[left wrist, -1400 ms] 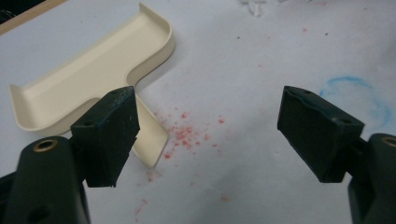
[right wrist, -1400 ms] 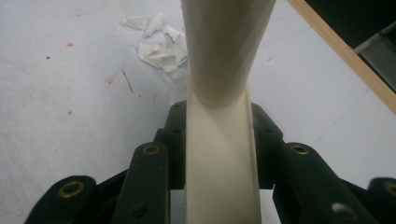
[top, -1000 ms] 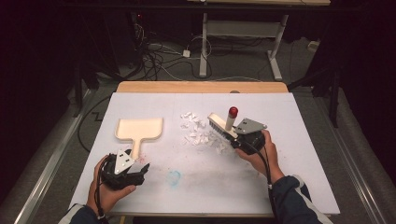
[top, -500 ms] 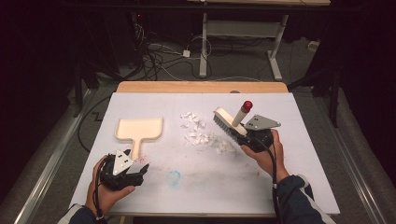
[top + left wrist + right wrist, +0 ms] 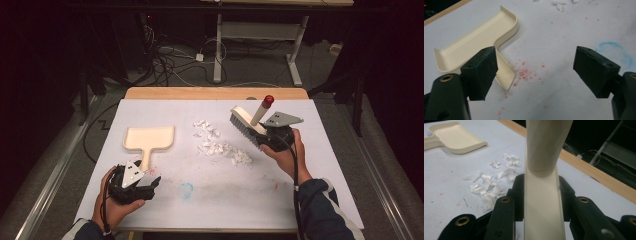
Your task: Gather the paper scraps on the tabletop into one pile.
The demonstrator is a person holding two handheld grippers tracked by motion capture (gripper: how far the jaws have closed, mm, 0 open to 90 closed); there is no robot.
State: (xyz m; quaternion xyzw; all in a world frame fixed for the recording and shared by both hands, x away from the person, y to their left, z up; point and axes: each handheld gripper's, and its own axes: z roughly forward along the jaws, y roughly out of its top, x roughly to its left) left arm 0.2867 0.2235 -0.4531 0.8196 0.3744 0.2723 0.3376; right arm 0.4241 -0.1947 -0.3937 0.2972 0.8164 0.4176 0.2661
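The right hand-held gripper [image 5: 267,134] is clamped on the cream brush [image 5: 247,121], holding it tilted above the counter [image 5: 330,165], bristles just past the heap of white paper scraps [image 5: 222,148]. The left hand-held gripper [image 5: 150,181] rests with jaws spread wide and nothing between them, just below the handle of the cream dustpan [image 5: 149,140].

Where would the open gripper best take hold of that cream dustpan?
By its flat handle, I'd judge. It sticks out from the dustpan toward the left gripper, whose jaws stand open just short of it. Coming in low from the person's side lets the jaws close across the handle's narrow width.
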